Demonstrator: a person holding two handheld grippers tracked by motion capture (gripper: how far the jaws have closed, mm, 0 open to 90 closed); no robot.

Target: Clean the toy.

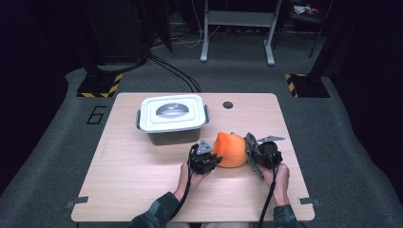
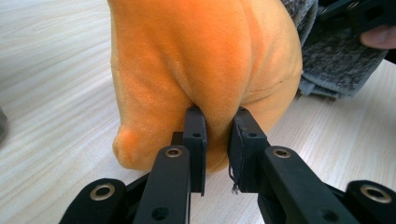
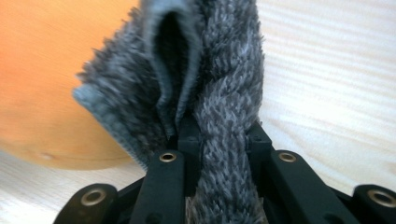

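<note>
- Our left tool has its jaws pinched on a fold of the orange plush, gathering a ridge of soft fabric between the pads; we judge this bite is meant to steady the toy from one side.
- Our right tool is clamped on a thick strip of grey fleece, which bunches up and out of the jaws; that strip seems to be part of the toy.
- Between the two tools the plush sits on the surface, held from both sides, likely so we can carry it.
- The orange skin is short, velvety and rounded, with creases running to the pinch; the grey is shaggy and folded.
- Beyond the left tool stands a lidded box, smooth hard plastic with side clips.
</note>
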